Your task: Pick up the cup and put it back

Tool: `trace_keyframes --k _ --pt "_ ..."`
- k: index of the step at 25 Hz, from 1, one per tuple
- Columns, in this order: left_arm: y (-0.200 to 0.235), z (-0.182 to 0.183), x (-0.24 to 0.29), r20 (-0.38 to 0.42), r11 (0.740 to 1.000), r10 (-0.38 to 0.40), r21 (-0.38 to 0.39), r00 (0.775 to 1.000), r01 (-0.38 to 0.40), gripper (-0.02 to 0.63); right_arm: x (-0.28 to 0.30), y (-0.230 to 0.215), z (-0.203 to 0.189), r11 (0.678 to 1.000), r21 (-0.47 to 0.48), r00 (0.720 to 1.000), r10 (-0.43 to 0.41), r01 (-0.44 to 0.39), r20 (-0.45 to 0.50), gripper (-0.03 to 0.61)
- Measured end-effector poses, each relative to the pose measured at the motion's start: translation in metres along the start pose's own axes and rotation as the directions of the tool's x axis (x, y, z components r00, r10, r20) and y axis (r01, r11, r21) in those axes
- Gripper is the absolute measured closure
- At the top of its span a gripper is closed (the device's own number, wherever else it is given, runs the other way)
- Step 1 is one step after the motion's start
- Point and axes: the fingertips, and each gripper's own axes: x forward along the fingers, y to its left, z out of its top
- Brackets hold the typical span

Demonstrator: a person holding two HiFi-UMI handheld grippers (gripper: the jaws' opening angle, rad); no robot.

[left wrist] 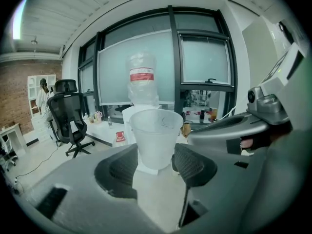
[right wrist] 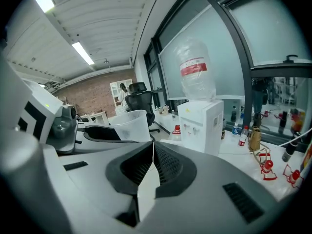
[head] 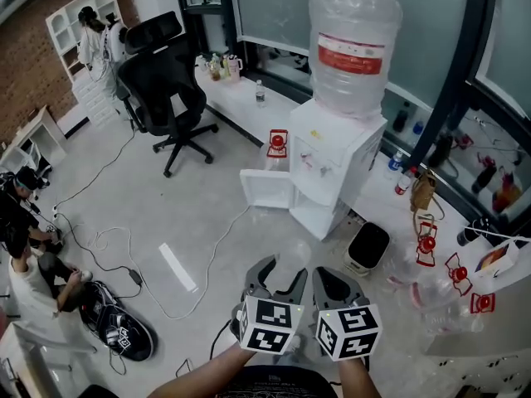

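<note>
- The left gripper (left wrist: 156, 165) pinches the lower part of an upright translucent white plastic cup (left wrist: 156, 136) between its grey ribbed pads and holds it in the air above the pale grey floor (head: 166, 197).
- Just beside it, the right gripper (right wrist: 152, 155) has its jaws pressed together, pad to pad.
- Beyond both stands a white water dispenser (head: 336, 160) with a clear plastic bottle (head: 353, 44) on top.
- Farther left, a black office chair (head: 162, 85) stands near a white window ledge (head: 241, 94).
</note>
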Motion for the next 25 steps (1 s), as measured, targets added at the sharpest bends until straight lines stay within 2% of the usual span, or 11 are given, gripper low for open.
trace_keyframes --k 7,15,25 --pt "-0.003 0.005 0.025 -0.017 0.999 0.039 -0.006 0.999 -0.039 0.373 0.016 -0.025 0.005 0.999 0.001 0.999 0.041 -0.041 -0.003 0.557" --pt "0.012 0.009 0.053 -0.012 0.999 0.046 -0.021 0.999 -0.046 0.373 0.042 -0.040 0.011 0.999 -0.002 0.999 0.040 -0.040 -0.005 0.557" --pt "0.072 0.016 0.099 -0.005 1.000 -0.006 -0.029 1.000 0.006 0.373 0.114 -0.036 0.037 1.000 -0.020 1.000 -0.009 0.008 -0.022 0.557"
